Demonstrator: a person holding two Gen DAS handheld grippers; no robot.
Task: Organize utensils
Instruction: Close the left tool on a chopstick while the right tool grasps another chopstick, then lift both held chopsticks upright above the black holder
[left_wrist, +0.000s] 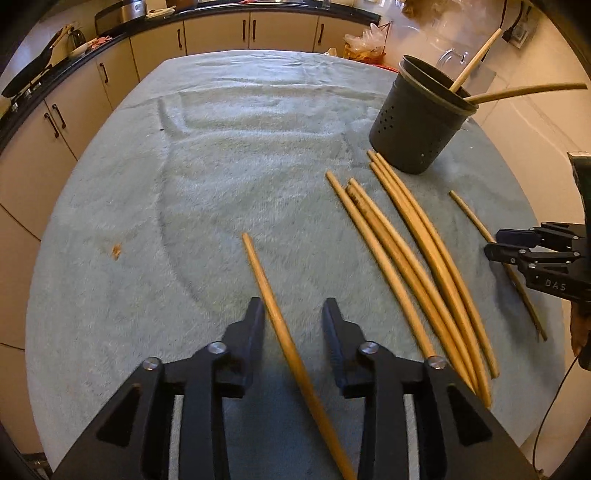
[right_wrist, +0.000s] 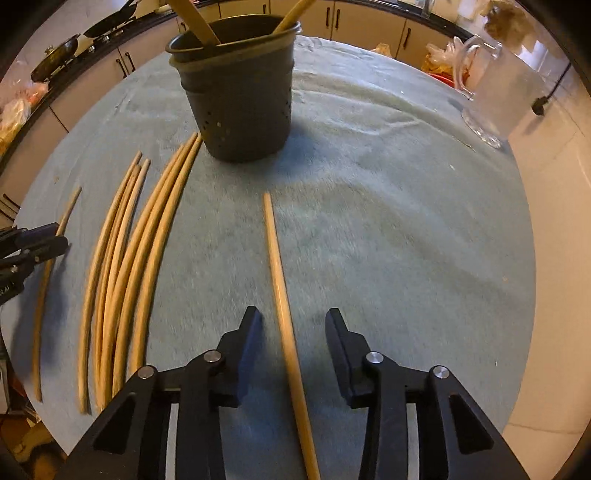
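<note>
Grippers left (left_wrist: 293, 314) and right (right_wrist: 291, 323) hover low, jaws released, each straddling a chopstick (left_wrist: 275, 306).

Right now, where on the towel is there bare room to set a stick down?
The pale green towel is bare left of the lone wooden stick between the left gripper's fingers, up to the far edge. It is also bare right of the dark perforated holder, toward the clear glass jug. The loose wooden sticks below the holder crowd it.
</note>
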